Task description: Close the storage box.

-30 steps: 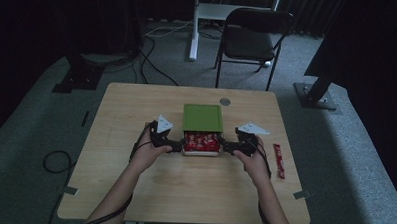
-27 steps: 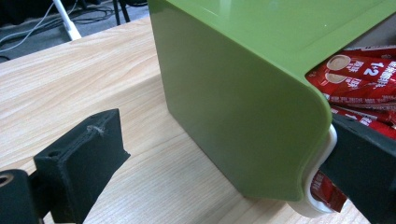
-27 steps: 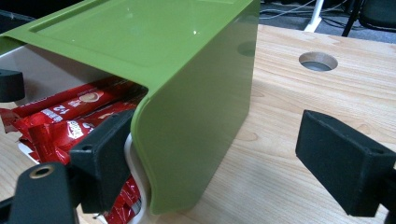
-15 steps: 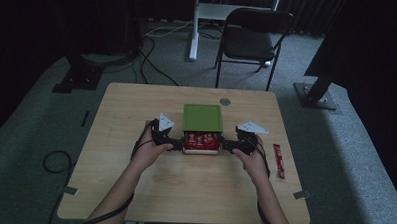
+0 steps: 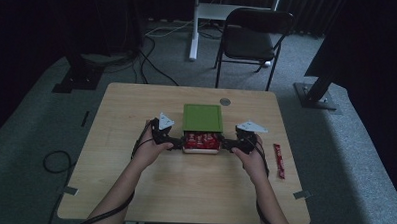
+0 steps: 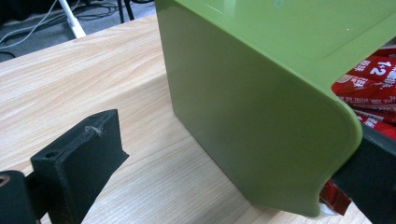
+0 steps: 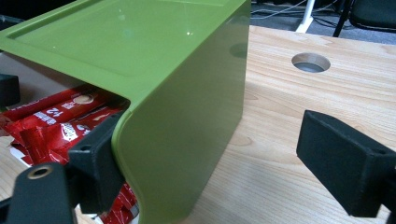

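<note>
Flanking a green box (image 5: 202, 118) at the middle of the bench (image 5: 136, 110), we hold the left gripper (image 5: 178, 143) at its left side and the right gripper (image 5: 226, 143) at its right side; in the left gripper view the jaws stand spread apart, one black jaw low over bare wood and the other at the box's (image 6: 252, 107) near corner, where the green wall curves round; the right gripper view shows the same on the opposite side, jaws parted, one jaw against the rounded near corner of the box (image 7: 187, 107) and the other well out over the wood; whether either inner jaw truly touches the plastic, we cannot tell; neither pair is closed on anything; red packets (image 5: 201, 140) lie packed in the open near end of the box, just between the two grippers, and they show again beside the inner jaw as red packets (image 6: 373, 79) with white print and as red packets (image 7: 51, 121); a single red stick packet (image 5: 279, 160) lies apart on the bench, to the right of our right hand (image 5: 250, 156); a round hole (image 5: 225, 101) sits in the bench beyond the box; a chair (image 5: 254, 39) stands on the floor behind.
</note>
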Motion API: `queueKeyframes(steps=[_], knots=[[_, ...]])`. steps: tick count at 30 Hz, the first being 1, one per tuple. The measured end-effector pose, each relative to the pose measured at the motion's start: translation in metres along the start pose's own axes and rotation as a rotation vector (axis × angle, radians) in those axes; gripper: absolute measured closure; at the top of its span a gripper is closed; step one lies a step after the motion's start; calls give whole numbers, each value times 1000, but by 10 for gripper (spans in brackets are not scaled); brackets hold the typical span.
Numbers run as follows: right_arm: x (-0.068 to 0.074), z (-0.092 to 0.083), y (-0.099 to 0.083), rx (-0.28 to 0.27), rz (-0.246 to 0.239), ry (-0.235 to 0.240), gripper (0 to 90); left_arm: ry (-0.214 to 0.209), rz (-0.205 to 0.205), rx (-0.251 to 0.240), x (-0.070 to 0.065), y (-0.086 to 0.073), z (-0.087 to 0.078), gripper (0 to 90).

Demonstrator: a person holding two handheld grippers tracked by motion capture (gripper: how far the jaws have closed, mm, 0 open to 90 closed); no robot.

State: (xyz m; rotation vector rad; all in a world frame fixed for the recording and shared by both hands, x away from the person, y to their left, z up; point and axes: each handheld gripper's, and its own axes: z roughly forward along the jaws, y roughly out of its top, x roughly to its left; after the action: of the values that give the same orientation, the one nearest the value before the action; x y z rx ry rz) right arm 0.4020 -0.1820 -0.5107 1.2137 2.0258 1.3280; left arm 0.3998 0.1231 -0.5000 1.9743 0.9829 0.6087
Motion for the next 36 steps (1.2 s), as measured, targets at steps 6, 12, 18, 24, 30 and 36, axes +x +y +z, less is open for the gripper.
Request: queueKeyframes(steps=[6,12,18,24,30,36], knots=[[2,-3,1,-22,15,18,146,-35,-7,-23,-6,2,-4,29],[10,-10,6,-48,8,37,137,-42,-1,-44,-12,4,-12,29],[10,-14,4,-47,8,31,136,-33,-7,-45,-11,-2,-19,29],[7,-19,-2,-42,5,22,136,-22,-21,-30,-6,-13,-25,29],[2,-25,-8,-32,8,11,136,-11,-30,-17,-2,-21,-30,29],[-2,-28,-16,-16,9,4,138,5,-38,-6,1,-30,-36,29]])
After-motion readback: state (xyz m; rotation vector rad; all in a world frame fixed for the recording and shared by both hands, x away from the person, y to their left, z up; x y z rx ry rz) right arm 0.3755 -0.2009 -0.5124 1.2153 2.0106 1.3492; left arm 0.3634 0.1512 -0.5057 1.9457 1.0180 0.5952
